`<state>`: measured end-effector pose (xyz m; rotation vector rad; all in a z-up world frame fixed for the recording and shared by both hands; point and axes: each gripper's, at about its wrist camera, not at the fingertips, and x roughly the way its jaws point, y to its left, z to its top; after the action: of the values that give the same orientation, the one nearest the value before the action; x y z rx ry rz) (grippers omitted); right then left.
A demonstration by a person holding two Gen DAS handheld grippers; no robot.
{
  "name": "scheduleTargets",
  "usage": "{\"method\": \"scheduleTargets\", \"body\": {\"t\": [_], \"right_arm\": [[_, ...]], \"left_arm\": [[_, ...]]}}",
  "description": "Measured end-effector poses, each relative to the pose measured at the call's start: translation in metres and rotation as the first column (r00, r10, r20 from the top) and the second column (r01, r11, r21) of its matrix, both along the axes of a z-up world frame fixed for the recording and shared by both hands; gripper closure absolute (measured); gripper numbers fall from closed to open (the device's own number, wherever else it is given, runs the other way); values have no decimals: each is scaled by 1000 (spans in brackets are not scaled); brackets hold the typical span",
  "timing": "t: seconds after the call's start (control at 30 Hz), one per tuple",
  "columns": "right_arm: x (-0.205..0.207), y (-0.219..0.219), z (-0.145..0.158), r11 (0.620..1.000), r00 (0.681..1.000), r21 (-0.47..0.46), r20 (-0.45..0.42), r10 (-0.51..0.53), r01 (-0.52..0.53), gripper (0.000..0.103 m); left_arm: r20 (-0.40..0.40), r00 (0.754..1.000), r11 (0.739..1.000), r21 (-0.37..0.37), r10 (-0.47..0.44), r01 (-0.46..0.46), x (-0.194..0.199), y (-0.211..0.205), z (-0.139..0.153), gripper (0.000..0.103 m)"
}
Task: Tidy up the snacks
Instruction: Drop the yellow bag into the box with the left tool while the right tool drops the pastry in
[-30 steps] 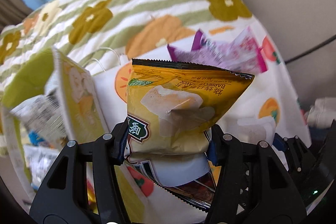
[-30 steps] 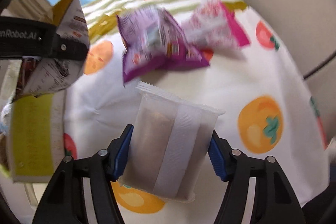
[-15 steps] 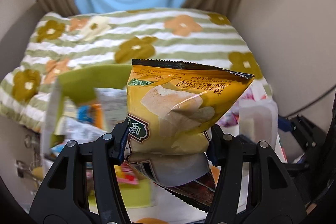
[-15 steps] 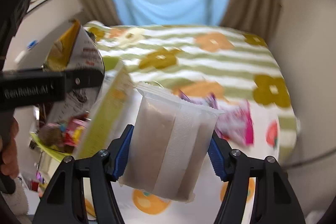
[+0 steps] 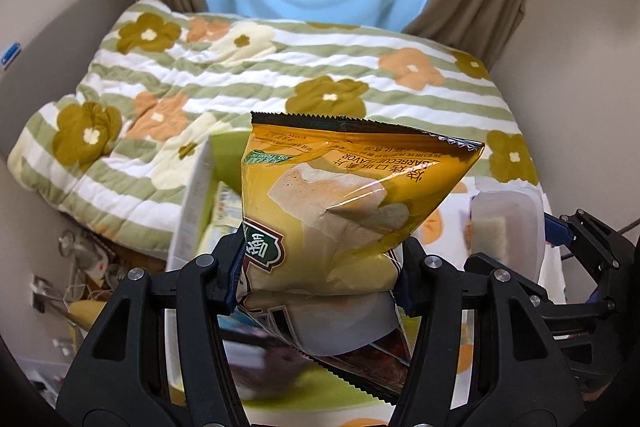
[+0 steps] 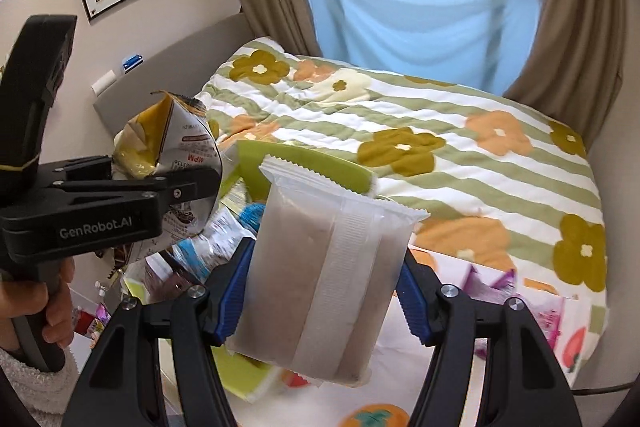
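Left gripper (image 5: 320, 273) clamps a yellow barbecue chip bag (image 5: 352, 203), serrated top edge at 12 o'clock, above the green snack box (image 6: 304, 163). Right gripper (image 6: 326, 301) pinches a frosted wafer packet (image 6: 324, 275) beside it at 3 o'clock. Purple snack packs (image 6: 520, 303) lie on the fruit-print cloth (image 6: 404, 379) at 4 o'clock; the floral quilt (image 5: 280, 67) lies beyond the box.
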<state>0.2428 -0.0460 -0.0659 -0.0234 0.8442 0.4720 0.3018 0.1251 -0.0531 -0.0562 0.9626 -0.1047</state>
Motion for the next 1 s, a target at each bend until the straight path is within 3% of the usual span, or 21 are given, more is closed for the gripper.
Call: {"method": "scheduleTargets", "body": {"t": [0.27, 0.33, 0.37, 0.4, 0.47, 0.57, 0.83, 1.0], "right_arm": [[27, 57, -18, 998, 997, -15, -57, -55, 54, 42], [34, 66, -27, 996, 994, -22, -74, -87, 85, 42], [37, 69, -31, 995, 991, -24, -88, -103, 101, 42], [40, 71, -35, 993, 988, -25, -100, -117, 116, 42], [44, 75, -42, 990, 983, -34, -116, -142, 139, 42], [44, 78, -48, 984, 976, -52, -129, -176, 171, 42], [28, 77, -64, 966, 958, -132, -156, -241, 221, 42], [26, 72, -68, 971, 956, -79, -175, -237, 226, 41]], "left_arm": [[-96, 990, 994, -56, -99, 94, 65, 43, -43, 50], [-113, 984, 990, -63, -134, 128, 78, 45, -54, 43], [-119, 982, 988, -60, -147, 141, 82, 44, -57, 33], [-123, 980, 987, -51, -157, 151, 85, 43, -61, 15], [-113, 980, 986, -41, -163, 160, 89, 46, -66, 2], [-122, 977, 983, -71, -176, 169, 90, 55, -73, 2], [-129, 977, 985, -51, -172, 167, 68, 67, -79, 2], [-110, 982, 987, -54, -154, 149, 57, 71, -74, 2]]}}
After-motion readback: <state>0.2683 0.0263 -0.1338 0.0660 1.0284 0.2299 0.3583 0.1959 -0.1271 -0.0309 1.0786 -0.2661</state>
